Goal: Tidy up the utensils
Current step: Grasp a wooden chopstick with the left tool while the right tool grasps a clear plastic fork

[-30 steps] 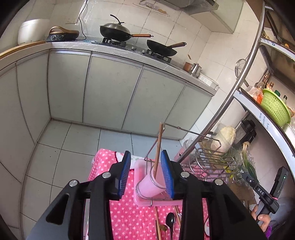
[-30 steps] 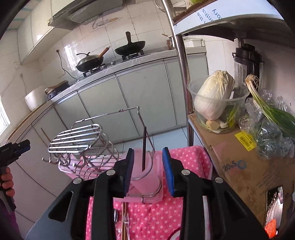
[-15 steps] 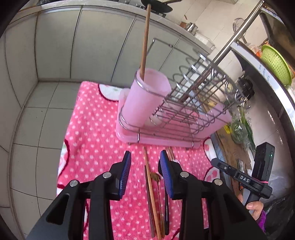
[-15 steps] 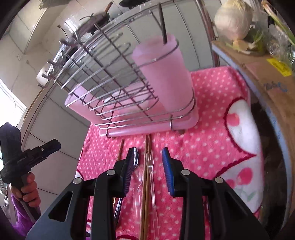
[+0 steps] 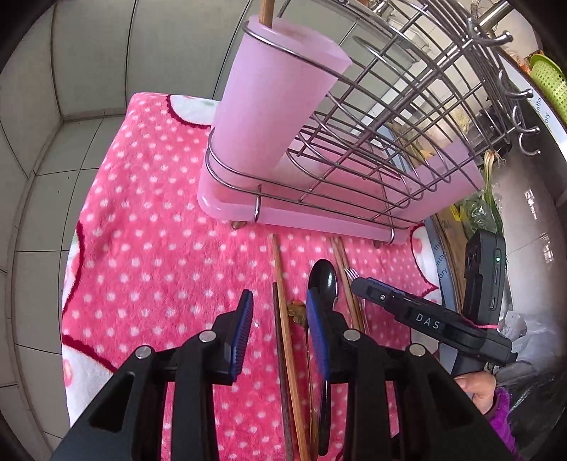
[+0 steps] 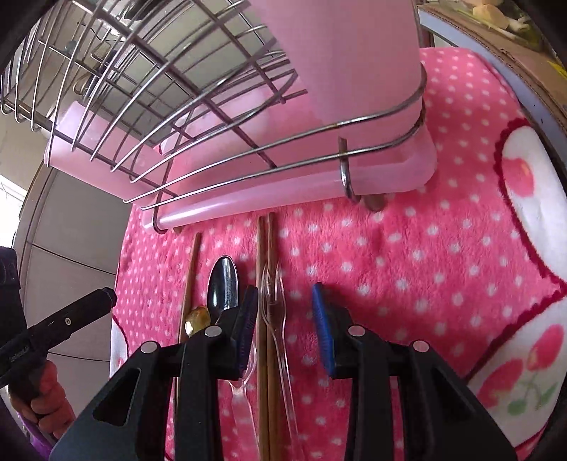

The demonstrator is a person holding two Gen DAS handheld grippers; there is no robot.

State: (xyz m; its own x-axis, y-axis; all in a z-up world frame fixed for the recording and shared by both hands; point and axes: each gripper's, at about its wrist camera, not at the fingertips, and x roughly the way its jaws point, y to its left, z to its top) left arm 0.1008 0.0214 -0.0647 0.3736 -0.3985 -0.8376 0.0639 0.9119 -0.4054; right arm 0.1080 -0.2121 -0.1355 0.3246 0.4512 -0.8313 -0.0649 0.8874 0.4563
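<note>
Utensils lie in a row on the pink dotted cloth (image 5: 149,248) in front of a wire rack with a pink tray (image 5: 319,212). My left gripper (image 5: 278,326) is open, low over a wooden chopstick (image 5: 280,269), with a black spoon (image 5: 324,280) by its right finger. A pink cup (image 5: 269,99) in the rack holds one wooden chopstick (image 5: 265,10). My right gripper (image 6: 285,319) is open, low over a clear plastic fork (image 6: 273,305) and a pair of chopsticks (image 6: 265,241). The black spoon (image 6: 223,287) lies left of it.
A second pink cup (image 6: 354,53) stands at the rack's right end. A shelf with a cardboard sheet and vegetables (image 5: 475,209) borders the cloth on the right. Grey cabinets (image 5: 106,53) and tiled floor lie beyond the table edge.
Both grippers have dropped from above the rack's cups down toward the utensils on the cloth and now hover just over them. Both stay open.
</note>
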